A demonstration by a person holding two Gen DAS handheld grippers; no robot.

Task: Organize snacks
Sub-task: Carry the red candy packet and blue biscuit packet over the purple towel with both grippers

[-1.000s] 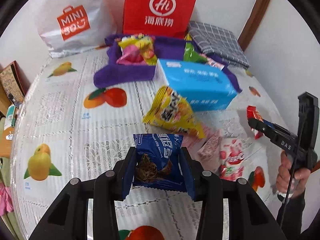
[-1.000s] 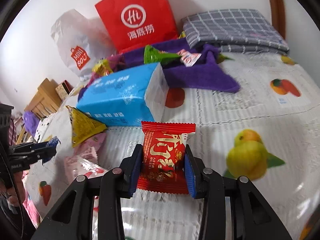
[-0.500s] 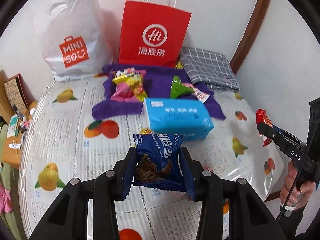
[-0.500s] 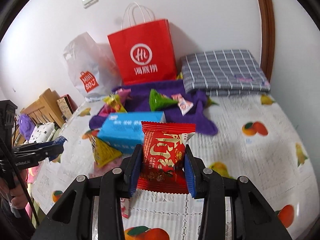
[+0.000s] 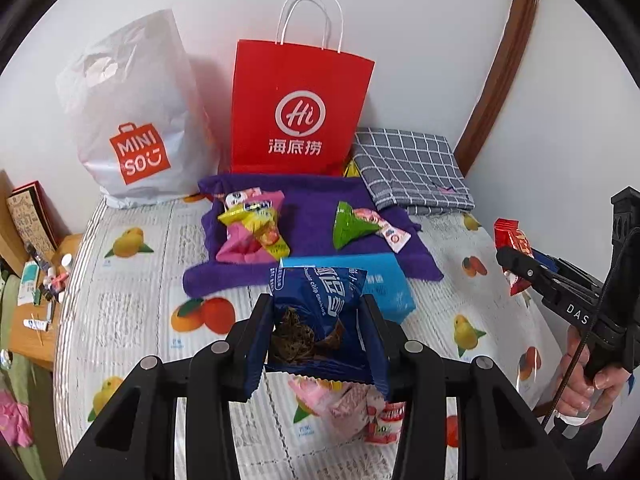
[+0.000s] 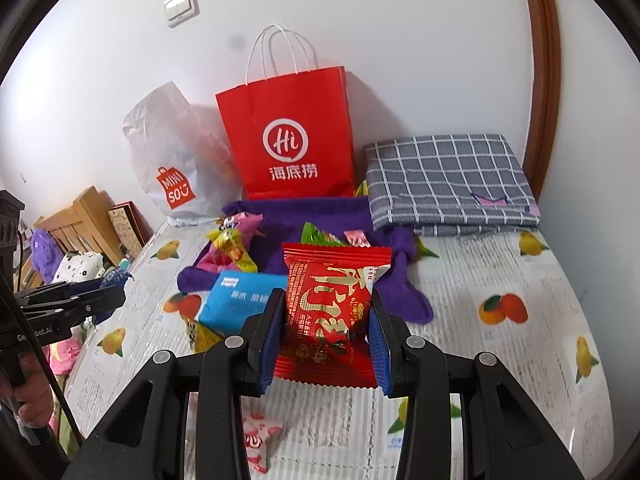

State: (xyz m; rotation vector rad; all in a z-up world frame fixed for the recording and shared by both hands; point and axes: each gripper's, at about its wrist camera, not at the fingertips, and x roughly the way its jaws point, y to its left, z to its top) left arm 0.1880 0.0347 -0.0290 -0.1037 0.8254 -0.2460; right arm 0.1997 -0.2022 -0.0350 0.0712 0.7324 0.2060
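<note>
Overhead, I had both grippers raised above the table (image 5: 132,312) with its fruit-print cover. My left gripper (image 5: 318,336) was clamped on a blue cookie packet (image 5: 320,304), pads pressed on both its sides. My right gripper (image 6: 328,320) was clamped likewise on a red packet (image 6: 330,312), held upright between the pads.

Surroundings, as inspected: a purple towel (image 5: 308,204) lay spread at the far side of the table. On it sat a heap of yellow and pink packets (image 5: 252,228) to the left, and a green packet (image 5: 350,228) with a small pink-white sachet (image 5: 390,230) touching it to the right. A blue tissue pack (image 5: 384,284) lay just in front of the towel, partly hidden behind the cookie packet in the left view. Against the wall stood a red paper bag (image 5: 300,112), upright, with a white plastic bag (image 5: 136,120) beside it on the left and a folded grey check cloth (image 5: 412,168) on the right.

Obstructions: the tissue pack lay between my grippers and the towel. Below the left gripper, loose pink packets (image 5: 340,404) lay on the table, their number unclear. A yellow packet (image 6: 200,336) lay by the tissue pack's near corner, seen from the right view. A wooden side table (image 5: 36,308) with small clutter stood past the left edge.
</note>
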